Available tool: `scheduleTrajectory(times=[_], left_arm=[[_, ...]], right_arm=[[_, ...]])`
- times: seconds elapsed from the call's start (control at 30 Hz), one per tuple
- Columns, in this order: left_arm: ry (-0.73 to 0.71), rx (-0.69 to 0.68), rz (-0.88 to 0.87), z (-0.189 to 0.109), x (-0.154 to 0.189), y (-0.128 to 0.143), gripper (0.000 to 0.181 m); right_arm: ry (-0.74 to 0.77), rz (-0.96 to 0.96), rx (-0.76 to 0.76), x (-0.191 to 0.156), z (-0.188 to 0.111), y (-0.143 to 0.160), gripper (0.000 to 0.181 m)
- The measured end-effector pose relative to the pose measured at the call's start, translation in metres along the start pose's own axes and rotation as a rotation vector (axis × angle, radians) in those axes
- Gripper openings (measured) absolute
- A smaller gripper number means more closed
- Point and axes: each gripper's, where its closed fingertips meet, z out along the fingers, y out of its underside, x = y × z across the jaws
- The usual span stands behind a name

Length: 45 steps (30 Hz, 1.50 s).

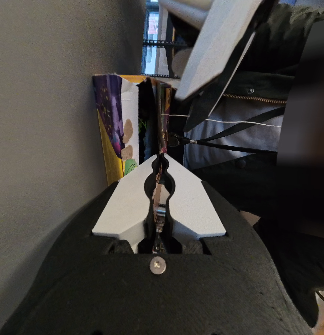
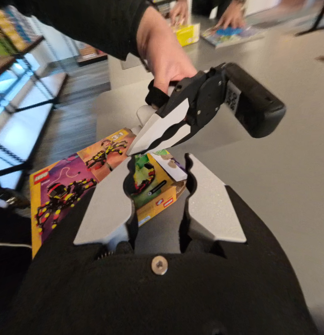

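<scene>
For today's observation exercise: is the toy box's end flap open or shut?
Open. The white-lined flap of the toy box is folded outward, and the left gripper is shut on another flap of that end.

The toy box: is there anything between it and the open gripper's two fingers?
No. In the right wrist view, the right gripper hovers over the toy box; nothing between.

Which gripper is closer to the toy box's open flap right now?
Left. The left gripper is shut on the flap of the toy box. The right gripper hangs open just short of that end, touching nothing.
</scene>
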Motion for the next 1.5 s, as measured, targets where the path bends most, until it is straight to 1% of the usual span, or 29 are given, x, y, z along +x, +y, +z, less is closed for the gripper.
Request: scheduleTrajectory(times=[0.03, 0.07, 0.1, 0.13, 0.2, 0.23, 0.27, 0.3, 0.37, 0.43, 0.53, 0.6, 0.73, 0.9, 0.97, 1.1, 1.4, 1.5], left_arm=[[-0.002, 0.011, 0.0, -0.001, 0.0, 0.0, 0.0], [-0.004, 0.021, -0.001, -0.001, 0.0, 0.0, 0.0], [-0.006, 0.03, -0.006, -0.002, 0.0, 0.001, 0.0], [-0.007, 0.037, -0.013, -0.003, 0.0, 0.002, 0.0], [-0.008, 0.055, -0.018, -0.005, -0.001, 0.003, 0.0], [-0.004, 0.066, -0.021, -0.006, -0.002, 0.003, 0.0], [0.002, 0.076, -0.027, -0.007, -0.002, 0.004, 0.0], [0.006, 0.089, -0.031, -0.008, -0.002, 0.004, 0.0], [0.011, 0.112, -0.04, -0.01, -0.002, 0.004, 0.0], [0.007, 0.138, -0.047, -0.013, -0.003, 0.004, 0.0], [0.001, 0.17, -0.04, -0.016, -0.002, 0.003, 0.0], [-0.003, 0.204, -0.034, -0.019, -0.001, 0.002, 0.005], [-0.045, 0.261, -0.023, -0.026, -0.001, 0.005, 0.01], [-0.1, 0.274, -0.062, -0.032, -0.006, 0.017, 0.008], [-0.107, 0.284, -0.066, -0.034, -0.009, 0.02, 0.0], [-0.054, 0.296, -0.064, -0.036, -0.009, 0.023, 0.0], [-0.058, 0.273, 0.025, -0.032, -0.011, 0.024, 0.0], [-0.06, 0.266, 0.018, -0.033, -0.01, 0.025, 0.0]], right_arm=[[0.027, -0.026, -0.018, -0.004, -0.001, 0.004, 0.058], [0.066, -0.024, -0.073, -0.002, -0.001, 0.014, 0.061], [0.096, 0.005, -0.125, -0.001, -0.003, 0.024, 0.066], [0.103, 0.055, -0.137, -0.004, -0.006, 0.028, 0.073], [0.08, 0.17, -0.05, -0.018, -0.015, 0.021, 0.085], [0.067, 0.196, -0.003, -0.028, -0.02, 0.017, 0.091], [0.065, 0.199, 0.008, -0.038, -0.025, 0.019, 0.097], [0.061, 0.185, -0.006, -0.049, -0.03, 0.024, 0.098], [0.044, 0.13, -0.058, -0.068, -0.038, 0.038, 0.098], [0.024, 0.11, -0.1, -0.08, -0.044, 0.052, 0.097], [0.014, 0.13, -0.138, -0.079, -0.049, 0.072, 0.088], [-0.004, 0.13, -0.154, -0.078, -0.048, 0.077, 0.082], [0.009, 0.096, -0.161, -0.071, -0.042, 0.077, 0.065], [0.023, 0.087, -0.144, -0.068, -0.033, 0.073, 0.061], [0.023, 0.096, -0.12, -0.069, -0.027, 0.071, 0.061], [0.026, 0.084, -0.101, -0.07, -0.021, 0.068, 0.061], [-0.014, 0.122, -0.107, -0.067, -0.019, 0.069, 0.061], [-0.015, 0.127, -0.105, -0.067, -0.019, 0.069, 0.061]])
